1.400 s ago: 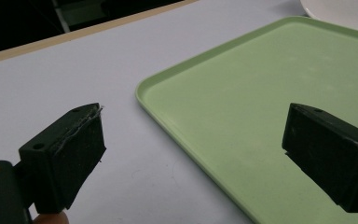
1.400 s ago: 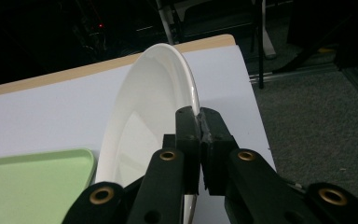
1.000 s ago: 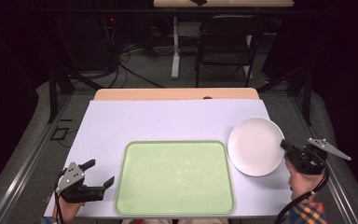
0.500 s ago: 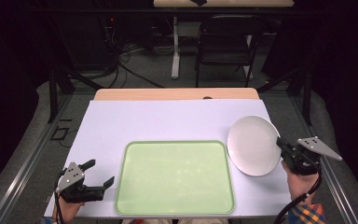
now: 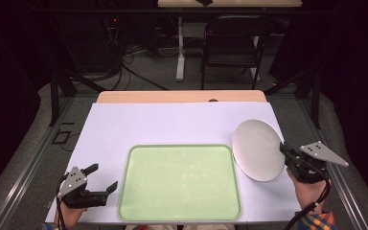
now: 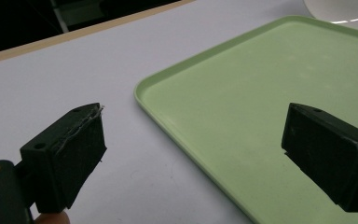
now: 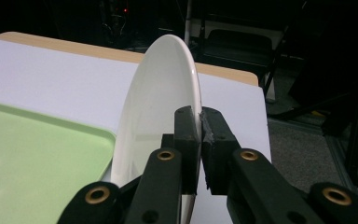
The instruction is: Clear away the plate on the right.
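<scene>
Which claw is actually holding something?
The right claw, shut on the white plate's rim, tilting it up; the left claw is open beside the green tray.

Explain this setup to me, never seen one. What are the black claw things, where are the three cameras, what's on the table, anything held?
No robot: a person holds a two-jaw gripper in each hand. The high view looks down from above the person's side; the other two cameras ride on the grippers, looking along their jaws. On the white table lies an empty green tray. The right gripper is clamped on the rim of a white plate, tilted up on edge beside the tray. The left gripper is open, holding nothing, near the tray's left edge.
</scene>
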The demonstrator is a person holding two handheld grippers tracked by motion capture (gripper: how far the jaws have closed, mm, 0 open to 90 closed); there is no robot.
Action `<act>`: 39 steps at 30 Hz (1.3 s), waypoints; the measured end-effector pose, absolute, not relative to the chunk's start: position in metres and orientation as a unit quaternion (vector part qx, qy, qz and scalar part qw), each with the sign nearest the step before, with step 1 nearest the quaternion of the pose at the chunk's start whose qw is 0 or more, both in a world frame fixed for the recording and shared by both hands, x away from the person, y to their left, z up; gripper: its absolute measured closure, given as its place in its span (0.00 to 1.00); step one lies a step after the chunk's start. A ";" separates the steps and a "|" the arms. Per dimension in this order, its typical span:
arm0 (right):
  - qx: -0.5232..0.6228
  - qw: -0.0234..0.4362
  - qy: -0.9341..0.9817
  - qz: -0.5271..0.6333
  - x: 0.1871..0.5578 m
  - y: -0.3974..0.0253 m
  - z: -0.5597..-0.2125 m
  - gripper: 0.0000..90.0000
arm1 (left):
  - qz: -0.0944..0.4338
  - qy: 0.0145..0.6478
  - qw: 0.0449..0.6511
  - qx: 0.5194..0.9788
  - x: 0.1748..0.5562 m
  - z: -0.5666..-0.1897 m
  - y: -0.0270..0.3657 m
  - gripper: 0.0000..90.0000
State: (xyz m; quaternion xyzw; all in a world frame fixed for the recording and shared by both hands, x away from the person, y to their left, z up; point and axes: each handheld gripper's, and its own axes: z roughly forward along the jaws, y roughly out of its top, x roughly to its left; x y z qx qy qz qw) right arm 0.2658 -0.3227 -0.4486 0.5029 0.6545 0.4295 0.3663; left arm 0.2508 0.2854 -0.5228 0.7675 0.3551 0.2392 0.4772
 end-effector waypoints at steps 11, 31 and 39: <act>0.541 0.318 0.643 0.440 0.272 -0.333 -0.461 0.96 | 0.238 0.353 0.477 0.769 0.251 -0.523 0.285 0.07; 0.627 0.105 0.505 0.584 0.288 -0.357 -0.475 0.95 | 0.187 0.340 0.487 0.782 0.260 -0.515 0.246 0.07; 0.596 0.038 0.548 0.586 0.307 -0.293 -0.480 0.95 | 0.116 0.329 0.482 0.803 0.279 -0.518 0.194 0.01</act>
